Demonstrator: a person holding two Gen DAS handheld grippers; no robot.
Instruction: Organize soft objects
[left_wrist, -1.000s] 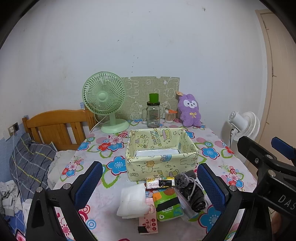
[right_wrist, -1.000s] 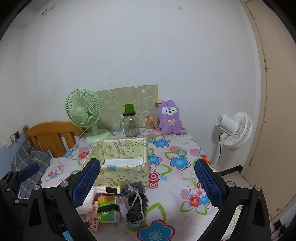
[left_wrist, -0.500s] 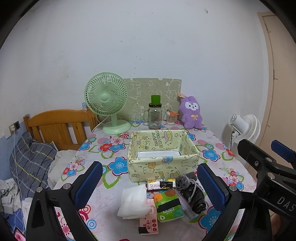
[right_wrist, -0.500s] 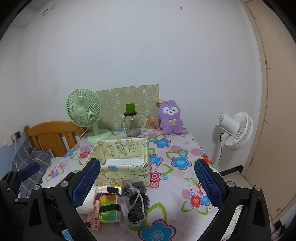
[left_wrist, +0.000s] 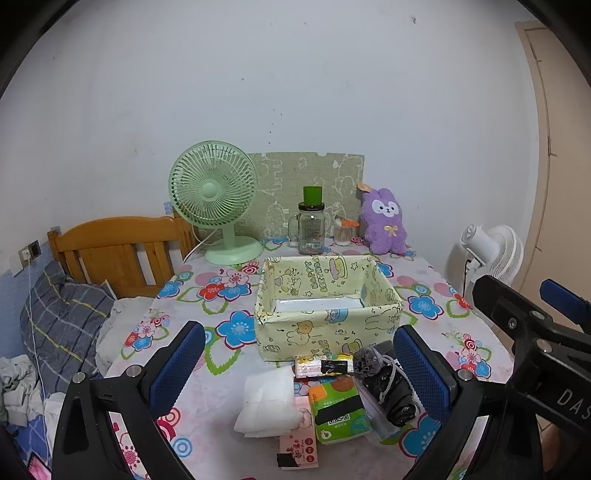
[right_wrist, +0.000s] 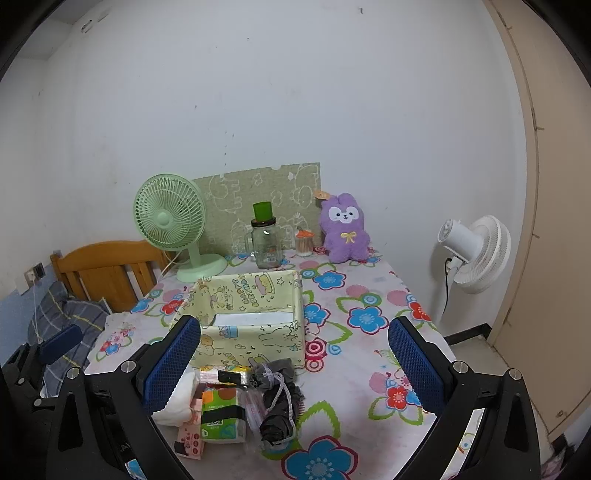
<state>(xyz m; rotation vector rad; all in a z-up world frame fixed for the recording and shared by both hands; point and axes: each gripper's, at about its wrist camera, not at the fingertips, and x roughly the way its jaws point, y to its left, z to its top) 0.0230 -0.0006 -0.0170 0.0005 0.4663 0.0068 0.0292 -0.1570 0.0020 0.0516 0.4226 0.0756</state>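
Both grippers, left (left_wrist: 299, 365) and right (right_wrist: 293, 363), hovered with fingers spread; crowded soft packets (left_wrist: 338, 411) perhaps risked a double grab.

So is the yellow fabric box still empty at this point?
Apparently empty: the box shows only its pale bare bottom inside, and the tissue pack and other soft items lie on the table in front of it.

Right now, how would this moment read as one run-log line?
stage: approach | left gripper: open, empty | right gripper: open, empty | box: no soft items visible inside | tissue pack, pouch, white cloth: on table before box
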